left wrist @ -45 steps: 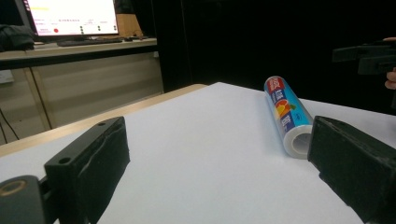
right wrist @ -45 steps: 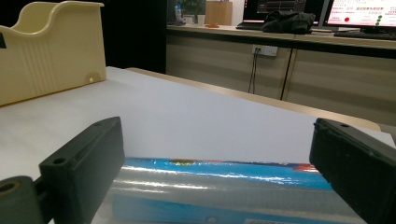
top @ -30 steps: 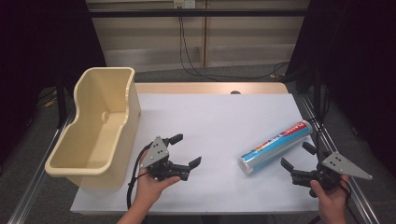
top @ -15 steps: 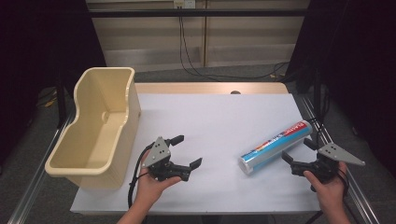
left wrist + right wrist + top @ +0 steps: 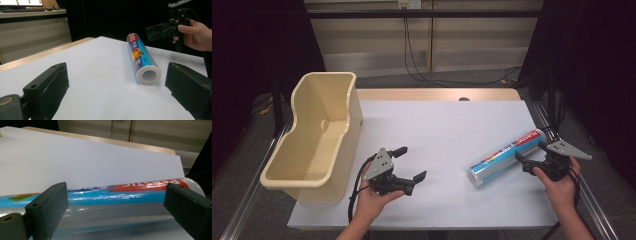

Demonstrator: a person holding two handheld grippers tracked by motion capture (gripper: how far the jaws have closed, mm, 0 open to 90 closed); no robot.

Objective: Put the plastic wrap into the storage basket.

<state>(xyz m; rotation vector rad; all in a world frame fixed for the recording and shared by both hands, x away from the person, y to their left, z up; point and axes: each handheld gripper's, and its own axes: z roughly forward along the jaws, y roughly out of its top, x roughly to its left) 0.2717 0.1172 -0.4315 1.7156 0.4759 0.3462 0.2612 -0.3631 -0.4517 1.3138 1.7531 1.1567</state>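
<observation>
High view: the roll of plastic wrap (image 5: 506,156) lies on its side on the white desk (image 5: 442,130), at the right, slanting from front-centre twd the back-right edge. The right tongs (image 5: 528,156) sit just beside the roll's far half, on its right side, held by the right hand (image 5: 557,180); jaws stand apart w/ the roll in front of them, and they have just been closing a bit, nothing pressed between them. The left tongs (image 5: 409,162) are well apart from the roll, front-centre of the desk, held in the left hand (image 5: 374,195), jaws spread wide, nothing in them. A cream plastic bin (image 5: 314,140) stands at the desk's left edge, open side up. Left gripper view: both black jaws rise wide apart at the bottom, bare desk between; the roll lies beyond, near the right jaw, its open end facing the cam, blue label w/ fruit print along the side. The right tongs (image 5: 156,31) hang near the roll's far end, apart from it as far as can be told. Right gripper view: the roll (image 5: 112,195) lies crosswise close in front of the two jaws, red and blue label up; pads are clear of it, so open, no grip.
</observation>
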